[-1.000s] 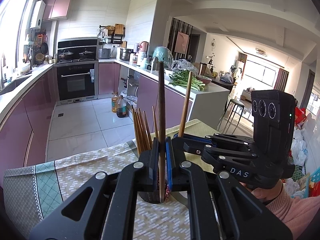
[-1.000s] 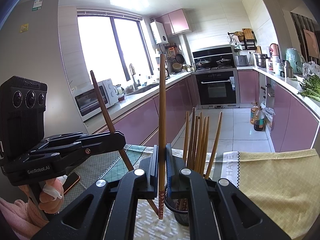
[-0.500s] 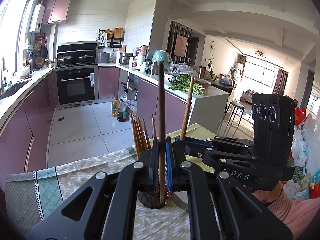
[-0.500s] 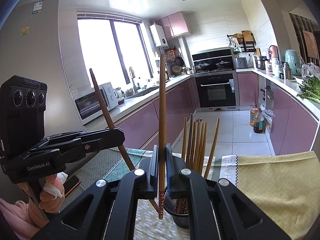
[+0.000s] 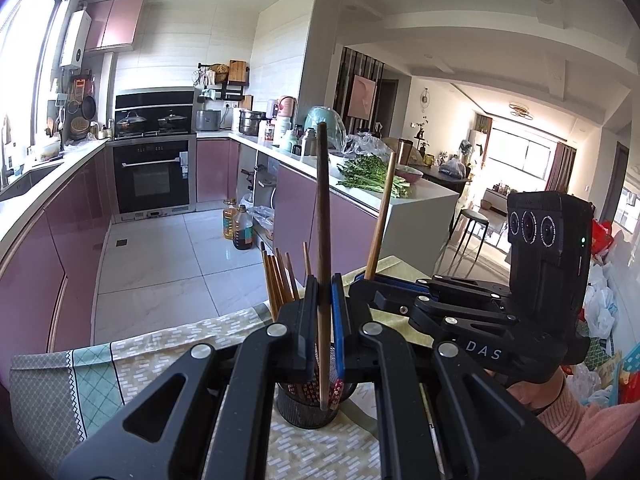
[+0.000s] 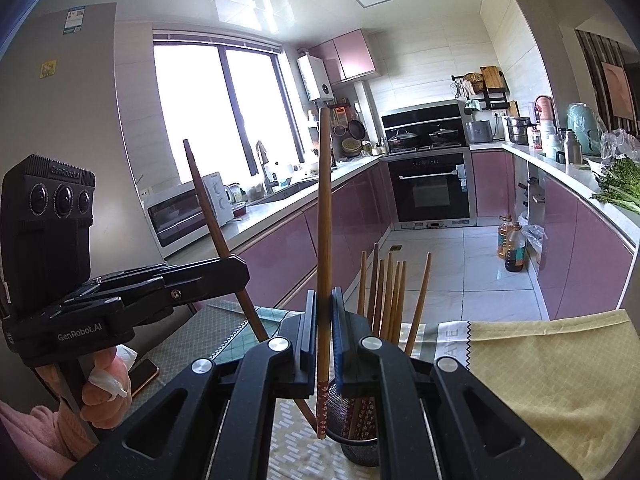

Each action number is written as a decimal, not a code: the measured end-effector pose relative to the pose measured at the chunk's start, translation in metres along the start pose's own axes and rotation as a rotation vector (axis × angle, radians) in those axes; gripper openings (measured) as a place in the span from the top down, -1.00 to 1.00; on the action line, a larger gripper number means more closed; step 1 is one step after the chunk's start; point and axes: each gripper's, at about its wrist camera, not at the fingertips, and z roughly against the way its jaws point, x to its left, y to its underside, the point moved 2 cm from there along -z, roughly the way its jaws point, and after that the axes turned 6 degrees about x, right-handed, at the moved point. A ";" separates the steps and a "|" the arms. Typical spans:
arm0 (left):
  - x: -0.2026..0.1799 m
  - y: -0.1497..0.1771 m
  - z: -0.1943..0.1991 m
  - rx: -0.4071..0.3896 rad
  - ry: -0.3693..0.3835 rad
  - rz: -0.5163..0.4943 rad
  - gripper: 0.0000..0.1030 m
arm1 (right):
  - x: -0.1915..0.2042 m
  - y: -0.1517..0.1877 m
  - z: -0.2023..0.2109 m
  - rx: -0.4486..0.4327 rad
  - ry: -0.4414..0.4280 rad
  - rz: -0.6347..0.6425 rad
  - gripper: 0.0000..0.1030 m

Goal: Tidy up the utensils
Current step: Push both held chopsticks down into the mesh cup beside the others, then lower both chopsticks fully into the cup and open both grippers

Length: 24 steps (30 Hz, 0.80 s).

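Left gripper (image 5: 324, 304) fingers clamp a dark chopstick (image 5: 322, 216) upright; right gripper (image 6: 322, 316) fingers clamp a lighter chopstick (image 6: 324, 216). Both tips hang over, maybe inside, the mesh holder (image 5: 306, 412) on the desk (image 5: 180, 344).

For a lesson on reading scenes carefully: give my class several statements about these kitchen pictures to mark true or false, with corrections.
1. Each tool is shut on one chopstick. True: the left tool clamps a dark chopstick, the right tool a lighter chopstick.
2. The black mesh holder is empty. False: several chopsticks stand in it.
3. Leafy greens lie on the white counter. True.
4. The held chopsticks lie flat on the table. False: both stand roughly upright over the holder.
5. The oven door hangs open. False: it is closed.
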 end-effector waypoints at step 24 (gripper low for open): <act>0.000 0.006 -0.007 0.003 -0.011 0.014 0.86 | -0.009 0.011 -0.007 -0.001 0.036 -0.017 0.89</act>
